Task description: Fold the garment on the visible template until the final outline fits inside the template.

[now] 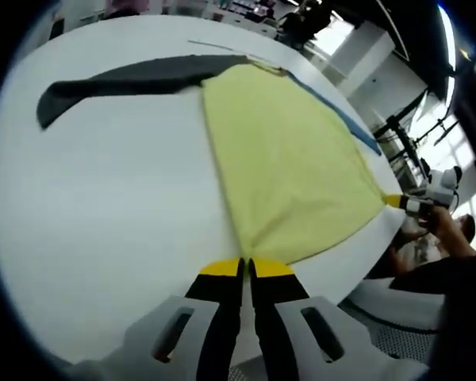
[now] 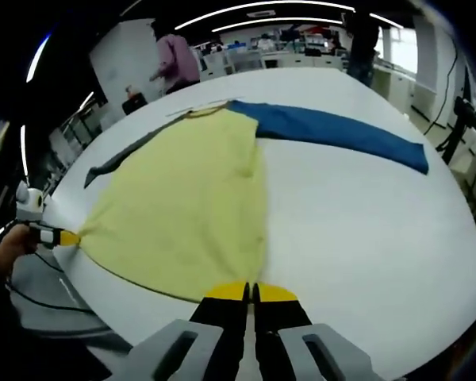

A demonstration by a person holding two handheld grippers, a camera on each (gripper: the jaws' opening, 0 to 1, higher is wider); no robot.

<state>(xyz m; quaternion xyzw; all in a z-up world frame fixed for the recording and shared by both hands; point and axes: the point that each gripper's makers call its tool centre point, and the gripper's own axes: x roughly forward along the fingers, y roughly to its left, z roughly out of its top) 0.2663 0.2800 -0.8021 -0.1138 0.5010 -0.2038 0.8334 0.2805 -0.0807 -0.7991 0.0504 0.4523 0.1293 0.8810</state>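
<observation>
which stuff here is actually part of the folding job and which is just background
Part of the job:
- garment, yellow body with a dark grey sleeve and a blue sleeve
- left tool, shut on the garment's hem corner
- right tool, shut on the other hem corner
- white table it lies on

Just background:
- person in pink beyond the table
- desks at the back

The white table carries a yellow shirt with one grey sleeve and one blue sleeve spread flat on either side of the yellow body.
</observation>
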